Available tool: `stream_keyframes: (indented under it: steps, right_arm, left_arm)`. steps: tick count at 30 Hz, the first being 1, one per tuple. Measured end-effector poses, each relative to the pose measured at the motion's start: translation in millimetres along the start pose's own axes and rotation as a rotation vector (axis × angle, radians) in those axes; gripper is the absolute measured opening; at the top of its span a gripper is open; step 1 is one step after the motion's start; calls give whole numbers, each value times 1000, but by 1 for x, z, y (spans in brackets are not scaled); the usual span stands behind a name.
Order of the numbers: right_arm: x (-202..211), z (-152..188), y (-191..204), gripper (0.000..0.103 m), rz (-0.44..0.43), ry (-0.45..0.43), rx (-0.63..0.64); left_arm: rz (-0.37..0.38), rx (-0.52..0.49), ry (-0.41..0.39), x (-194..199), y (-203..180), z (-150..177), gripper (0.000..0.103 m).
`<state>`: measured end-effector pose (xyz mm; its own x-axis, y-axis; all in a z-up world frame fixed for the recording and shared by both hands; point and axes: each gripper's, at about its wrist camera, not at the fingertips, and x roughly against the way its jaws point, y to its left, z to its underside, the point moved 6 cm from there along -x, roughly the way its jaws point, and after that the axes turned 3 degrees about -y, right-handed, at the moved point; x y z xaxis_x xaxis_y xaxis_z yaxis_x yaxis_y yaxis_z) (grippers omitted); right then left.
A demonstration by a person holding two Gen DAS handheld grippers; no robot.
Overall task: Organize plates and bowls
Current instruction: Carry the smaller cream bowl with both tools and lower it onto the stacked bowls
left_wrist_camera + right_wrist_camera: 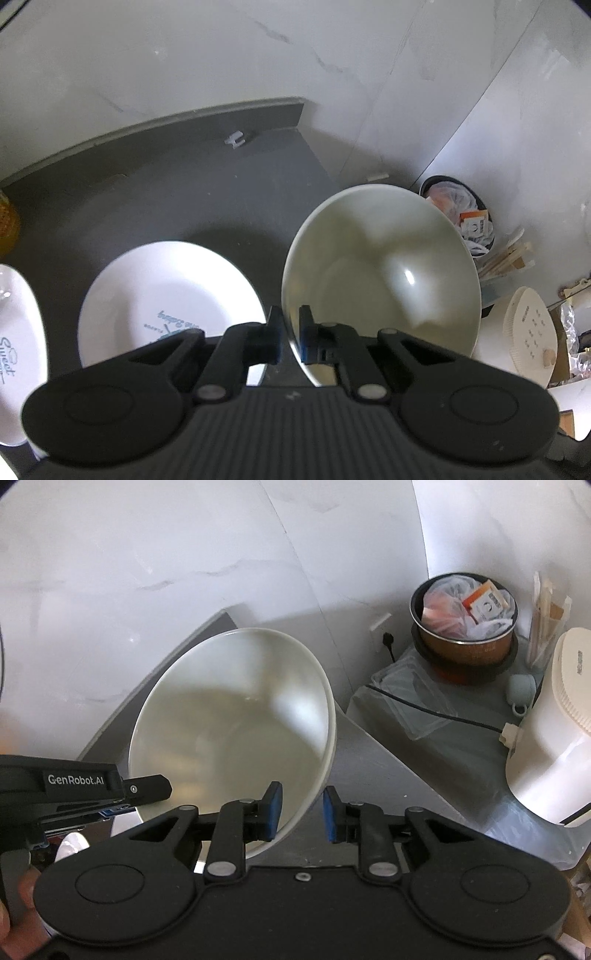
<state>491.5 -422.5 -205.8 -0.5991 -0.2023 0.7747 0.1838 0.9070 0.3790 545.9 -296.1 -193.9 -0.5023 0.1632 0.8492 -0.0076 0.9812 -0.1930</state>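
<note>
Left wrist view: left gripper (290, 334) is clamped on the rim of the bowl (380, 273), one pad inside the wall, one outside, no gap showing. Bowl is off the counter, tilted, mouth facing the camera, just ahead and right of the fingers. Ahead-left and lower sits a white plate (166, 291) with blue print on the dark counter (221, 199); a second plate (18, 332) lies further left, cut by the frame edge. Beyond the bowl to the right, off the counter: a bin (476, 210) with trash.

Right wrist view: right gripper (302, 814) is parted, straddling the bowl's near rim, left pad inside the wall, right pad outside with a clear gap; not gripping. The bowl (236, 716) fills the space straight ahead. The left gripper (110, 797) comes in from the left at the opposite rim. Far right stand the bin (465, 627) and a white appliance (554, 746).

Step, as judged: bowl is in transit, single-hand carry, with the right either about to take it or just off it; cannot tell which. Next move likely calls for the right to close on the rim before the left lets go, or for the left to lower the bowl level near the plates. Risk: a thin rim pinch on a tilted bowl may slip.
</note>
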Motion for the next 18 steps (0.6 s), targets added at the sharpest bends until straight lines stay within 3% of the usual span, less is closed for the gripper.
stream_keyframes:
  steps: [18]
  right_arm:
    - [66, 21, 37, 23, -32, -108, 41]
  left_arm:
    - [40, -10, -76, 76, 27, 19, 7]
